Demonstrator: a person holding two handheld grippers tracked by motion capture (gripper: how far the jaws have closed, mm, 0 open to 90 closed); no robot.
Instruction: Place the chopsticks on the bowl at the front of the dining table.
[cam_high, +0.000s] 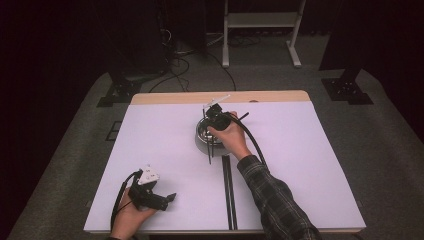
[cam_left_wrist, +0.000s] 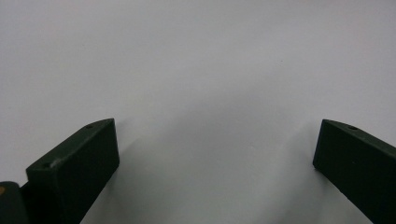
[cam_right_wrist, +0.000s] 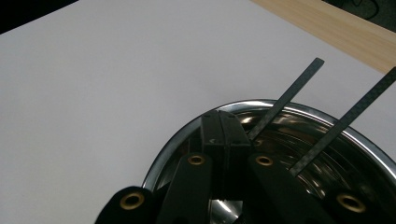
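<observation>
A shiny metal bowl (cam_high: 204, 134) stands on the white desk (cam_high: 300, 170), a little beyond its middle and nearer the far wooden edge (cam_high: 220, 96). Thin dark carbon strips (cam_right_wrist: 286, 96) lean inside the bowl, their upper ends rising over the rim; in the right gripper view two of them slant up and to the right, past the bowl's edge. In the high view another strip pokes out of the bowl toward the near side.

The right gripper (cam_right_wrist: 224, 131) is held over the bowl, tilted down into it. Its jaws are pressed flat together with no gap between them, and their tips lie just inside the rim, right beside the lower part of one leaning strip. Whether a strip is pinched between them cannot be told; nothing shows between the closed faces. The right hand (cam_high: 231, 136) wraps the gripper body, and its black cable arcs away to the right of the plaid sleeve (cam_high: 272, 197).

Two long dark strips (cam_high: 228, 192) lie flat side by side on the desk, running from just below the bowl to the near edge.

The left gripper (cam_high: 170, 197) rests low at the near left part of the desk, well apart from the bowl. Its jaws stand wide with bare white surface between them.
</observation>
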